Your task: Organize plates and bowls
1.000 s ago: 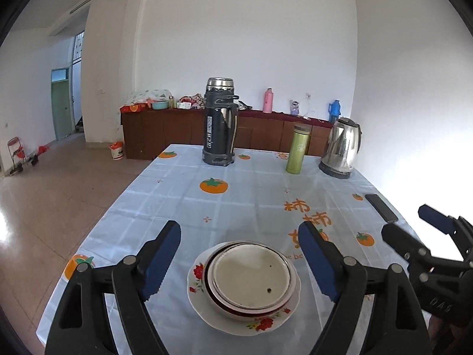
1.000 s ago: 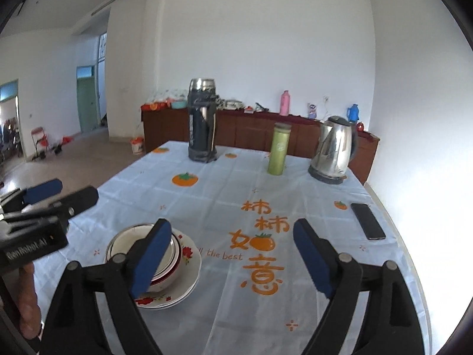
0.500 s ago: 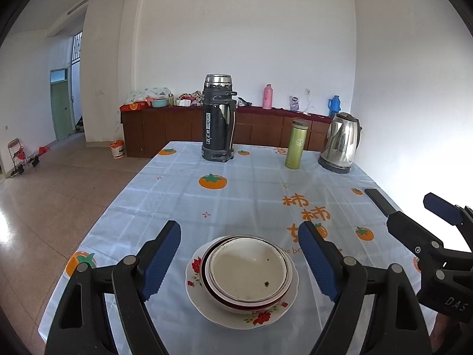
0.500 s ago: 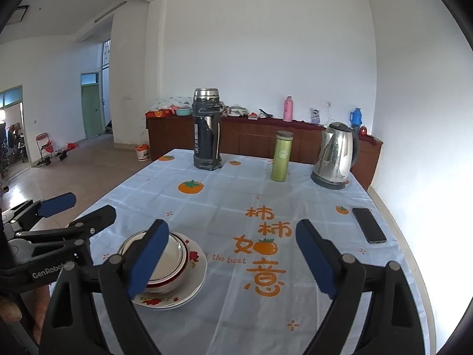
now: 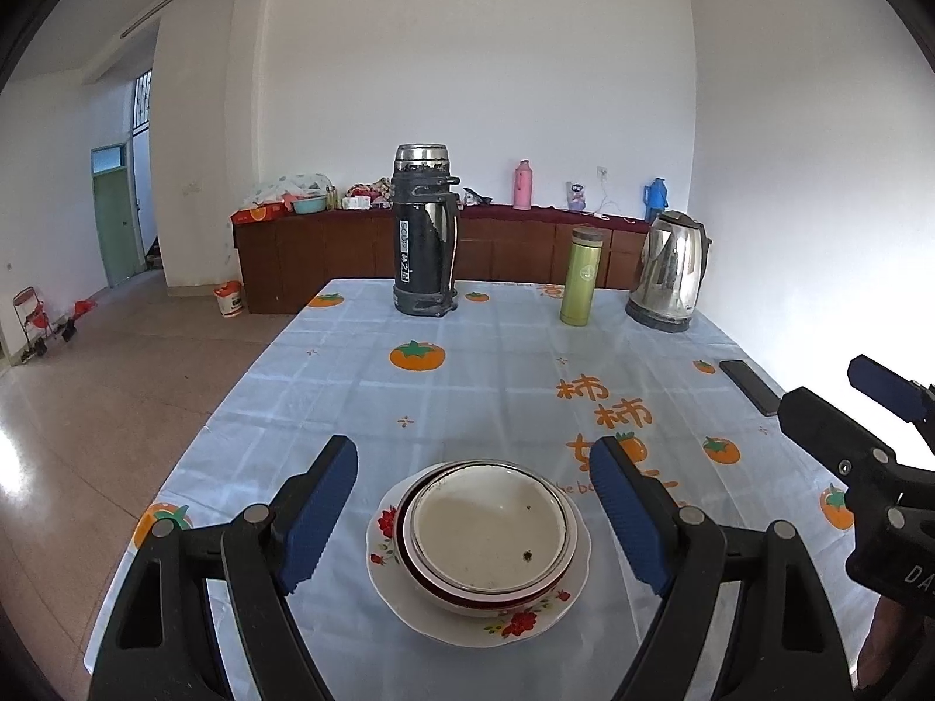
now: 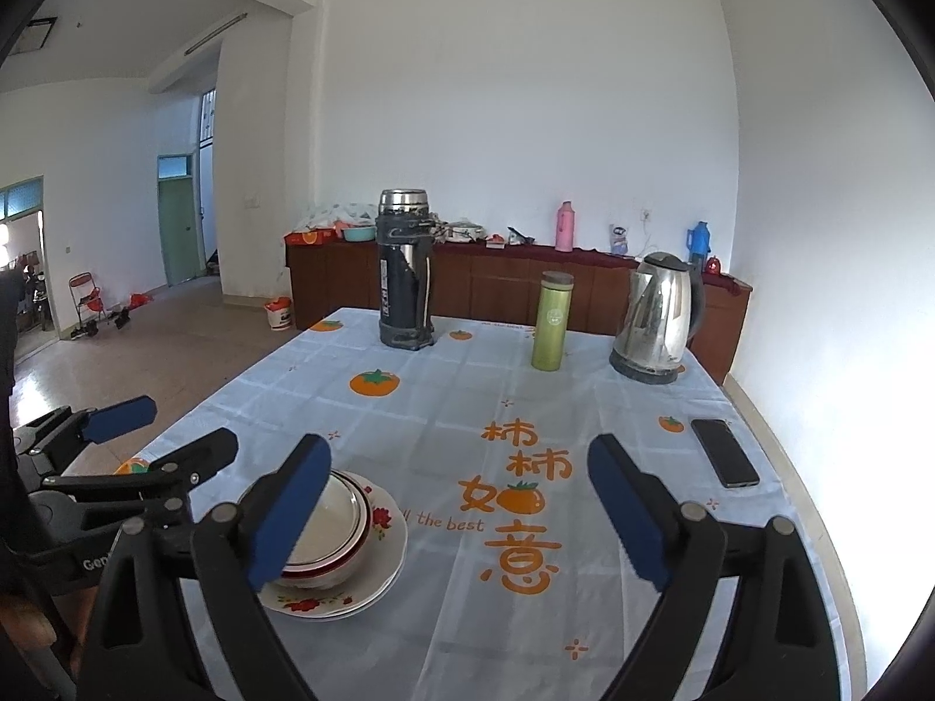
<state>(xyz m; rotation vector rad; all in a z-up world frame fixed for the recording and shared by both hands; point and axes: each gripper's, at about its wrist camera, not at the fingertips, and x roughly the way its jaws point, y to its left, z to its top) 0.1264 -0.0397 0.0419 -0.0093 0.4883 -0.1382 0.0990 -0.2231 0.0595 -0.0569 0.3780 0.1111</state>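
A stack of white bowls with a dark red rim sits nested on a flowered plate near the table's front edge; the bowls and the plate also show in the right wrist view. My left gripper is open and empty, held just above and in front of the stack, fingers either side of it. My right gripper is open and empty, to the right of the stack above the tablecloth.
On the far side of the table stand a black thermos, a green bottle and a steel kettle. A black phone lies near the right edge. A wooden sideboard runs along the back wall.
Both grippers have pulled back and risen a little from the stack. The bowls and plate have not moved. Both grippers stay open.
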